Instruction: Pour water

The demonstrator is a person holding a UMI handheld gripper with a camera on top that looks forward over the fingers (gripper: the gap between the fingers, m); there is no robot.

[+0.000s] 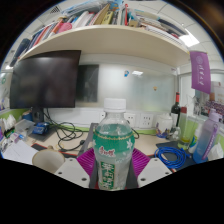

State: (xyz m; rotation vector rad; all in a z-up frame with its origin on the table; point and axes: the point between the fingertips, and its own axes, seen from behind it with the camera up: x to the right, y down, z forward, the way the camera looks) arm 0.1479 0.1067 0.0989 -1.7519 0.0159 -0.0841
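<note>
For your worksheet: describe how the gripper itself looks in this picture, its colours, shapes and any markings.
The gripper shows two pale, whitish fingers, broad and angular, rising from below at either side. Each carries a magenta pad on its inner face. No cables, labels or markings can be seen on them, and no hand or sleeve is visible.

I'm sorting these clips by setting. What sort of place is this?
Probably an office or lab desk: a monitor, a shelf of books above, and cables behind the bottle.
</note>
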